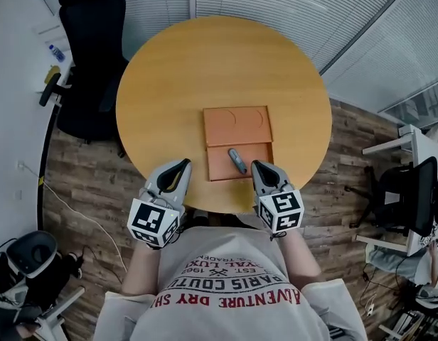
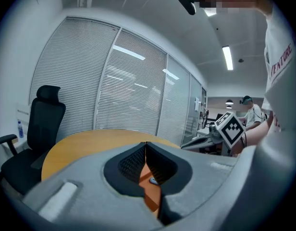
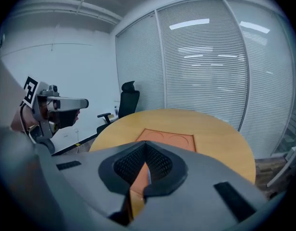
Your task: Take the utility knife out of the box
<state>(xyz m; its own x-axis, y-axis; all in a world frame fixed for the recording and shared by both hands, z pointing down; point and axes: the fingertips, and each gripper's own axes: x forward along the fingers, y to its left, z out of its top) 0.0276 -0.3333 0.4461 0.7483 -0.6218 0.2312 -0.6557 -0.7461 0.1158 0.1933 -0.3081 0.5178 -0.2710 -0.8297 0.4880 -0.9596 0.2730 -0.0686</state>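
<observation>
An orange box [image 1: 237, 143] lies open on the round wooden table [image 1: 169, 84], its lid [image 1: 237, 126] flipped away from me. A grey-blue utility knife [image 1: 237, 160] rests in the near tray. My left gripper [image 1: 183, 165] hovers over the table's near edge, left of the tray, jaws shut and empty. To the tray's right, my right gripper [image 1: 259, 166] is also shut with nothing in it. In the left gripper view, the left gripper [image 2: 146, 146] shows a sliver of the knife [image 2: 153, 181] below its tips. The right gripper [image 3: 146, 146] points at the box [image 3: 169, 139].
A black office chair [image 1: 91, 55] stands at the table's far left. Desks and another chair [image 1: 407, 190] sit at the right. A person [image 2: 251, 114] sits far off in the left gripper view. Blinds line the glass walls. The floor is wood planks.
</observation>
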